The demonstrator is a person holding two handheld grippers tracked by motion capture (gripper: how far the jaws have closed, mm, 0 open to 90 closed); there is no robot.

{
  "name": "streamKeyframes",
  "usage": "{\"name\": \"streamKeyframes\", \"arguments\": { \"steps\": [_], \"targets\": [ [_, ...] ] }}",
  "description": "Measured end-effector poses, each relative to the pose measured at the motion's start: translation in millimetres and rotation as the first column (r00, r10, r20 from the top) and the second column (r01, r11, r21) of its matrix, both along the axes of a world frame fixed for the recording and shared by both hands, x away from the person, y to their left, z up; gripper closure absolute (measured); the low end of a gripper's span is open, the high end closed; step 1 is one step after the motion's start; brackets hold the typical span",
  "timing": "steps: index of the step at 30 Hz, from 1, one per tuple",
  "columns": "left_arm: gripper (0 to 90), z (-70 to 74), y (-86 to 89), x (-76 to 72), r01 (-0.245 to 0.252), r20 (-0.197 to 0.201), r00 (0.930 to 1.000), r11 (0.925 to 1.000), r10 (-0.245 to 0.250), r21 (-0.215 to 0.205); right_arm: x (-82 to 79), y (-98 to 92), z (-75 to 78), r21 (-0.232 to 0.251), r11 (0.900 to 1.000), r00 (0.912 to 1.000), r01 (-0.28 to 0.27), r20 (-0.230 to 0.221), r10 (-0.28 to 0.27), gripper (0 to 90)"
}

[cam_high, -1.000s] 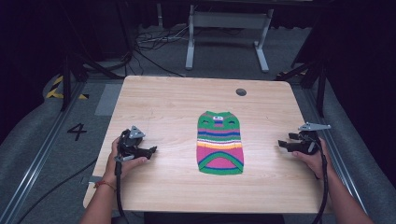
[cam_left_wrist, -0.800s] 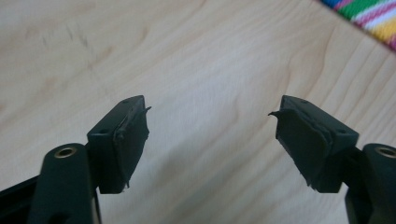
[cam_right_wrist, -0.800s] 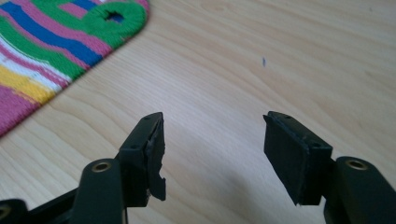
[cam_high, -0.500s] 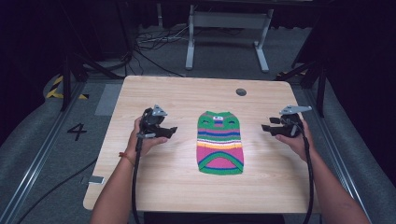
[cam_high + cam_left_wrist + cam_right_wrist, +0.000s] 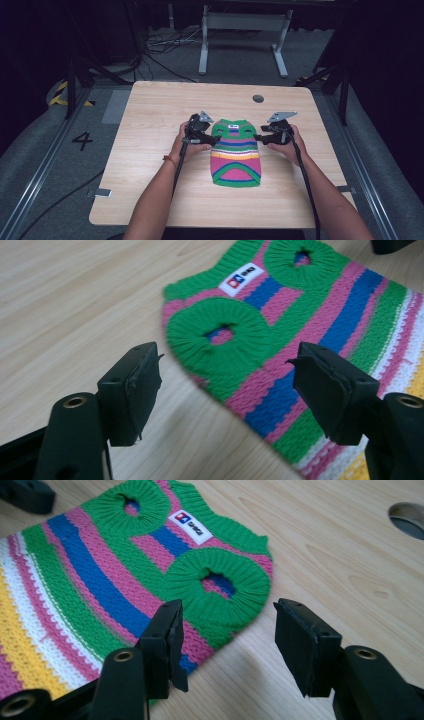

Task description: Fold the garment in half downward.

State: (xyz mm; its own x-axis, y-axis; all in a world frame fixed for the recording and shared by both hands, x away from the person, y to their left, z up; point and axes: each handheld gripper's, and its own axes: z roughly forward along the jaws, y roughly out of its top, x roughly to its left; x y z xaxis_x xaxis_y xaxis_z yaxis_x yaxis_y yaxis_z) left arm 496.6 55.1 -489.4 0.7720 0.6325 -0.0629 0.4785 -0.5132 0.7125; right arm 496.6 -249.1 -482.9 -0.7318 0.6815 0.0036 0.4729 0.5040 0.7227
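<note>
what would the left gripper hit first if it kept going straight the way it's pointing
Most likely the striped knitted sweater. The left gripper has its jaws open, aimed at the sweater's near edge beside a green armhole ring. Nothing lies between, though how high the jaws ride above the table is unclear.

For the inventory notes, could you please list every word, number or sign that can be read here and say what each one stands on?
"4": a dark numeral on the grey floor left of the table.
White label near the neck of the striped knitted garment: a red and blue logo with dark letters, too blurred to read.
Yellow and black hazard stripes on the floor: a marking, no words.
</note>
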Motion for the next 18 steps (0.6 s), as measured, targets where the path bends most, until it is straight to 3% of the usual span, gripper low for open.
{"name": "streamKeyframes", "arguments": {
  "steps": [5, 6, 7, 9, 10, 13, 18],
  "targets": [
    [28.8, -8.1, -8.6, -1.1, 0.019, -0.012, 0.9997, 0.9996, -0.019, 0.022, -1.1, 10.9, -7.6, -0.007, 1.0, 0.9993, -0.026, -0.027, 0.026, 46.2],
    [28.7, -9.4, -11.1, -1.3, 0.028, -0.012, 0.9996, 0.9988, -0.027, 0.041, -1.5, 12.2, -8.8, -0.004, 1.0, 0.9993, -0.03, -0.023, 0.03, 47.0],
    [28.8, -9.1, -11.8, -1.1, 0.035, -0.005, 0.9994, 0.998, -0.035, 0.052, -1.9, 13.0, -9.5, 0.0, 1.0, 0.9993, -0.031, -0.019, 0.031, 47.2],
    [31.6, -4.2, -12.3, 0.3, 0.043, 0.049, 0.9977, 0.9962, -0.047, 0.076, -1.0, 14.5, -9.2, 0.005, 0.999, 0.9994, -0.032, -0.01, 0.032, 48.3],
    [33.3, -4.2, -12.3, 0.3, 0.043, 0.049, 0.9977, 0.9962, -0.047, 0.076, 0.7, 15.1, -8.0, 0.0, 1.0, 0.9996, -0.029, -0.004, 0.029, 48.8],
    [32.5, 5.3, -9.3, 13.3, 0.002, 0.045, 0.999, 0.9992, -0.003, 0.04, 6.3, 15.4, -2.2, 0.001, 1.0, 0.9998, -0.017, 0.013, 0.017, 50.0],
    [35.4, 6.2, -15.4, 30.8, -0.021, 0.044, 0.9989, 0.9979, 0.018, 0.061, 23.8, 17.3, 6.0, -0.007, 1.0, 0.9996, 0.009, 0.026, -0.008, 51.2]
  ]
}}
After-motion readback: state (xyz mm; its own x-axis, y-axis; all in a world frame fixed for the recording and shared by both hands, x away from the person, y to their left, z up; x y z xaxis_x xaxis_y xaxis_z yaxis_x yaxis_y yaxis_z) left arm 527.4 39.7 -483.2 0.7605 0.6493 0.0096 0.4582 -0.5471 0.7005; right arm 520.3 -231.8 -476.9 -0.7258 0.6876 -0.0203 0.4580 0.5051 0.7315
